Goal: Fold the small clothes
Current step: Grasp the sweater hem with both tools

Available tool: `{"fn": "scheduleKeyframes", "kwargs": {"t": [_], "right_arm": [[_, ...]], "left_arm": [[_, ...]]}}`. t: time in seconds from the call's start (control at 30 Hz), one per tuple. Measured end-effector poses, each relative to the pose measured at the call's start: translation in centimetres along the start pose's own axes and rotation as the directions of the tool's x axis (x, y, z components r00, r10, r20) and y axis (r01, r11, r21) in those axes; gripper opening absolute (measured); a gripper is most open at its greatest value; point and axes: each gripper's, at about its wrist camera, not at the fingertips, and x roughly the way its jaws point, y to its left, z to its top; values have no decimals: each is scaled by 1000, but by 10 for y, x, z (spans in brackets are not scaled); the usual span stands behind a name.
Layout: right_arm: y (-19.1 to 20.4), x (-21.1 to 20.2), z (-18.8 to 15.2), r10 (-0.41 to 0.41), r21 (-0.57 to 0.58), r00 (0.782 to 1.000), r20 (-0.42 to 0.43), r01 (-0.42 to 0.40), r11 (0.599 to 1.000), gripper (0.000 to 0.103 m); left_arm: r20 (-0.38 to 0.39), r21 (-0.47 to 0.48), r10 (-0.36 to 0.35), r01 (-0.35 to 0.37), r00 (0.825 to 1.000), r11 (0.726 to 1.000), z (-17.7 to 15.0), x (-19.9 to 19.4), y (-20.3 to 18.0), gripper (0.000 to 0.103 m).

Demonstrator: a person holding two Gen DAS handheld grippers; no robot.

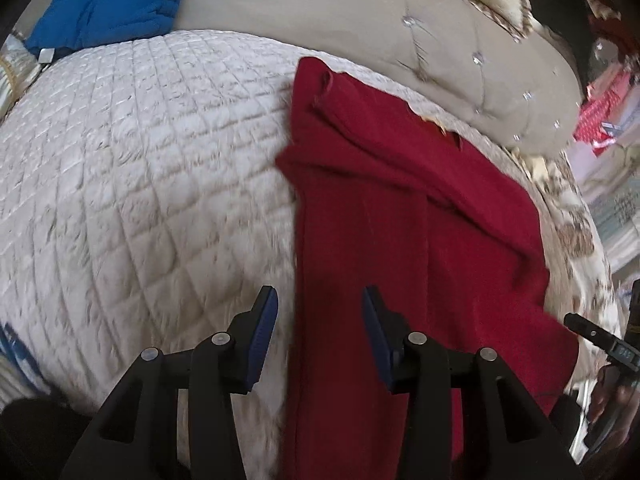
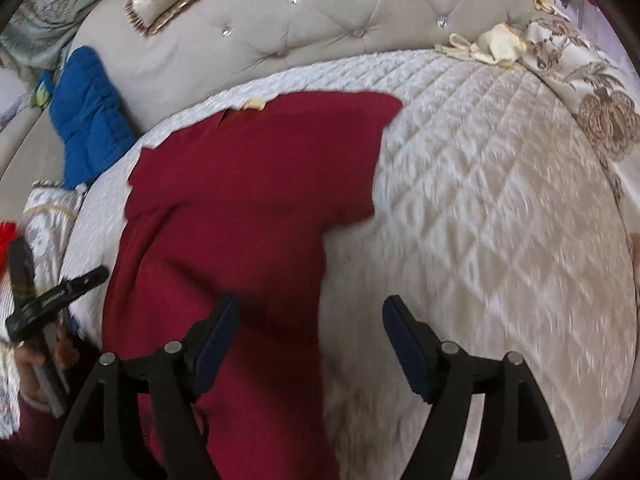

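The left gripper (image 1: 320, 312) is seen at the bottom centre of the left wrist view with its jaws spread apart and nothing held between them; its blue pads (image 1: 264, 332) straddle the left edge of the red garment (image 1: 400, 220), above it, and contact cannot be confirmed. The right gripper (image 2: 312, 332) is likewise found parted and empty at the bottom centre of the right wrist view, with its left finger over the garment (image 2: 240, 200) and its right finger over bare quilt. The garment is laid on the white quilted bedspread (image 1: 140, 160), occupying the centre right of the left view and the centre left of the right view. Its far portion is shown doubled, with a layered flap and ridges toward the upper part of the frame, so at least one fold is judged made. The near length is observed lying long and unfolded, so further folds are judged outstanding. A blue padded item (image 2: 88, 120) is noted at the upper left, against the tufted headboard (image 2: 320, 20), untouched. Motion blur limits detail.
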Motion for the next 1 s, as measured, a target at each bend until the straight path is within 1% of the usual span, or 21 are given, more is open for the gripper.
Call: {"fn": "scheduleKeyframes", "kwargs": {"t": [0.1,0.17,0.2,0.23,0.33,0.43,0.5,0.6,0.73,0.8,0.87,0.93,1.0], "right_arm": [[-3,-16,-27,29,11,1000,-4,-29,1000,84],[-7,-22,-43,25,23,1000,-17,-25,999,84],[-8,-25,-48,20,24,1000,-21,-19,1000,84],[-9,-27,-54,15,22,1000,-23,-15,1000,84],[-11,-32,-67,18,38,1000,-8,-18,999,84],[-11,-32,-80,49,55,999,-21,-48,997,85],[-7,-28,-88,48,44,998,-40,-47,998,85],[-2,-21,-96,39,15,997,-67,-38,999,85],[1,-10,-103,60,22,994,-94,-58,998,85],[2,-4,-107,64,23,993,-100,-62,998,85],[2,0,-109,61,25,994,-89,-59,998,85],[1,0,-111,69,39,995,-67,-67,997,86],[2,-1,-113,68,46,996,-49,-66,997,84]], "left_arm": [[-16,41,-3,3,1000,999,-20,-10,-4,22],[-45,76,5,-2,999,997,-35,-15,-6,22],[-57,80,10,-5,998,997,-40,-16,-7,22],[-86,83,12,-5,996,997,-49,-16,-7,22],[-157,98,-4,20,988,995,-70,-18,-11,22],[-188,104,14,6,982,995,-86,-22,-10,22],[-209,97,22,-2,978,995,-96,-25,-9,22],[-248,98,22,3,969,995,-105,-23,-10,22],[-296,95,6,23,955,995,-113,-14,-14,22],[-316,92,10,20,949,996,-115,-10,-15,22],[-334,96,12,21,943,995,-116,-6,-16,22],[-361,100,8,31,932,994,-119,1,-19,22],[-381,103,-2,44,925,994,-123,6,-25,22]]}}
